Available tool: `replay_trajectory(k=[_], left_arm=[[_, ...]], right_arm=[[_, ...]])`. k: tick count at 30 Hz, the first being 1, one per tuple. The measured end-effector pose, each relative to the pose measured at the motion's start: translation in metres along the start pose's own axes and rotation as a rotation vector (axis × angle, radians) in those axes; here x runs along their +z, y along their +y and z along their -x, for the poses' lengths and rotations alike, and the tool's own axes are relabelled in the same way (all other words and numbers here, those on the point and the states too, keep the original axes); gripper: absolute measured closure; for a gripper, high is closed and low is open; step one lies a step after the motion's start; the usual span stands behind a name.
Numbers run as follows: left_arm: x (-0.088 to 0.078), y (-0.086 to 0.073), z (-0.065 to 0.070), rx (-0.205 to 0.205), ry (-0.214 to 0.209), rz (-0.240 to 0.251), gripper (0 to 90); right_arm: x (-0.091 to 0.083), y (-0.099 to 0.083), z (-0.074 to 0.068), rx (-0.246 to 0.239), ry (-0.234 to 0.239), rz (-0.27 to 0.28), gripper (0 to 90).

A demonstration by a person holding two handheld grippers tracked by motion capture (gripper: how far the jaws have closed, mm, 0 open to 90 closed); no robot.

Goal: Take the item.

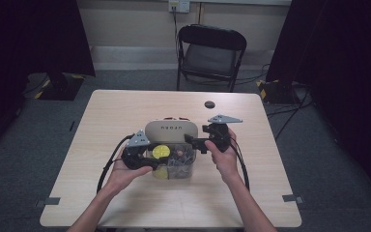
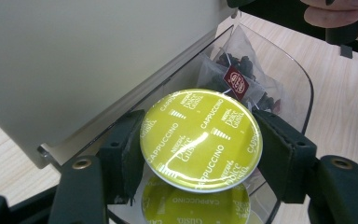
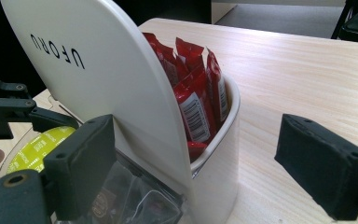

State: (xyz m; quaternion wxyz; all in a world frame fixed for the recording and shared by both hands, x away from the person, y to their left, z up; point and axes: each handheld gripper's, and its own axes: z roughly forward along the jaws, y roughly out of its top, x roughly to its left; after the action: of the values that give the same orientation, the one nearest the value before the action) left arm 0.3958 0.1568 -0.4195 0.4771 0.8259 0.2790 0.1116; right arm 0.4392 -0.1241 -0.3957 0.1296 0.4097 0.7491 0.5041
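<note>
Grey carpet is running under a pale wooden table [image 1: 125,111], and a black folding chair [image 1: 211,50] is standing beyond the table's far edge, with dark curtains hanging to either side. A small round black hole [image 1: 209,104] is showing in the tabletop, beyond the organiser and towards the chair.

Near the middle of the table a cream organiser box [image 1: 170,131] is sitting with its rounded lid [image 3: 98,84] tilted up. Behind that lid, red sachets [image 3: 200,98] are standing upright in the organiser's rear compartment. At the organiser's front, on the person's side, a clear plastic tray [image 2: 303,88] is lying open, with a mesh tea bag [image 2: 242,79] resting against its far wall and a second yellow-green capsule [image 2: 200,207] lying in its bottom.

On the organiser's left side the left gripper [image 1: 147,164] is reaching over the tray. Its jaws are pressing on either side of a yellow-green cappuccino capsule [image 2: 200,140], which is sitting between the pads just above the tray, foil face up.

On the organiser's right side the right gripper [image 1: 195,141] is hovering with its jaws standing wide apart. The raised lid's edge and the organiser's right wall are lying between its pads, but neither pad is touching them and nothing is gripped.
</note>
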Motion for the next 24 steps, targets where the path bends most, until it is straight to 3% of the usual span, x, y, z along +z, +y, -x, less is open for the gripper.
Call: replay_trajectory(k=[17, 24], left_arm=[[-0.014, 0.002, -0.002, -0.049, -0.035, 0.071, 37.7], [-0.027, 0.003, -0.002, -0.056, -0.026, 0.098, 37.8]], right_arm=[[0.001, -0.001, 0.0, 0.005, 0.004, -0.002, 11.5], [0.002, -0.001, 0.0, 0.003, 0.007, -0.003, 11.5]])
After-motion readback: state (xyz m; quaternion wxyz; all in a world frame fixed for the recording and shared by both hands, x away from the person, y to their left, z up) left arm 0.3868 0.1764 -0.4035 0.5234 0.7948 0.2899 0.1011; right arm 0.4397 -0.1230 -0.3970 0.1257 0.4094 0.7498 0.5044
